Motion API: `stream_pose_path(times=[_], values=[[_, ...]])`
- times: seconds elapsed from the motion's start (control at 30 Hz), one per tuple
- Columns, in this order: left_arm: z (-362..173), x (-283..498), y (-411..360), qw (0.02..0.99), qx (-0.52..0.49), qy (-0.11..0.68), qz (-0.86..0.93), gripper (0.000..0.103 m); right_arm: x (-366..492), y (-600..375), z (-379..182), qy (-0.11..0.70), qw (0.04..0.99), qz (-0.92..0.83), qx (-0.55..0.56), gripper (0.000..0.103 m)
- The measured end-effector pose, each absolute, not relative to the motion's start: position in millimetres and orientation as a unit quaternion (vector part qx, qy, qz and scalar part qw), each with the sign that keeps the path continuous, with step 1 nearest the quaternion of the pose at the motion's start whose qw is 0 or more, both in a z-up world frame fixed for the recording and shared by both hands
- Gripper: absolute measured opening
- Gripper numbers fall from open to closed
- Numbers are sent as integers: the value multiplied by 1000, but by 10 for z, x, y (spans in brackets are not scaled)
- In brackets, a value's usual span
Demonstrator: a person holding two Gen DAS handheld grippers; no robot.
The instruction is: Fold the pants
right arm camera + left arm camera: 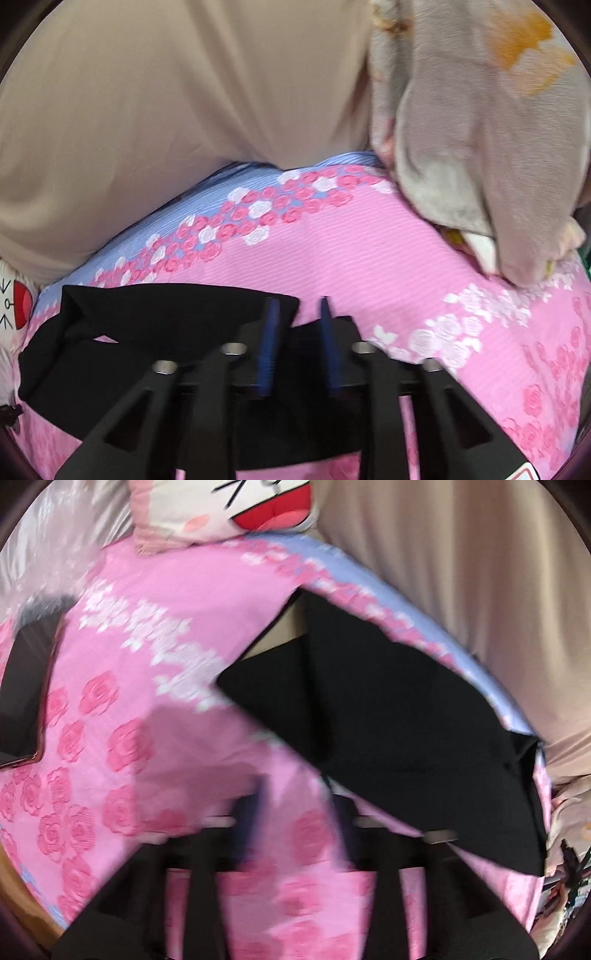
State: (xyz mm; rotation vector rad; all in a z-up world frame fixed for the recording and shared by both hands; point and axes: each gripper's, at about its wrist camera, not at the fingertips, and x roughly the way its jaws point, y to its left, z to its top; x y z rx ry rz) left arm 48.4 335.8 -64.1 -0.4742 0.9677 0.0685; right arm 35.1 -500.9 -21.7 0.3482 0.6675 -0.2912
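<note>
We see both hand-held grippers, left [295, 797] and right [297, 306], with fingers apart over black pants [155, 332] on the pink bedsheet [369, 251].

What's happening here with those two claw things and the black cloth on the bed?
A person holds a claw-like gripper in each hand and is folding black pants on a pink rose-print bedsheet. The right gripper sits over the pants with its blue fingers apart, fabric lying between them. The left gripper is open over bare sheet beside the pants, holding nothing. The picture is blurred, so it seems to be moving. The pants look partly folded.
</note>
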Motion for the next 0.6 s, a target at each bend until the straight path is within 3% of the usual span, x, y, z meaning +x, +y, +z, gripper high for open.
stream_pose_path(times=[0.03,0.37,0.4,0.43,0.47,0.5,0.6], values=[[-590,499,3289,861,-237,449,28,97,312,-4996,-221,323,920,-138,173,55],[-940,974,3128,824,-346,447,34,94,568,-4700,-823,389,893,-62,218,55],[-925,994,3115,825,-343,447,35,87,618,-4667,-853,392,893,-62,214,49],[-908,1035,3106,825,-337,451,40,71,648,-4648,-855,392,894,-62,210,26],[-882,1064,3108,828,-331,450,48,55,690,-4629,-848,393,894,-66,202,14],[-850,1098,3112,832,-319,451,48,19,738,-4624,-794,391,896,-66,200,11],[-677,1171,3246,834,-327,444,22,13,709,-4637,-382,350,916,-64,186,7]])
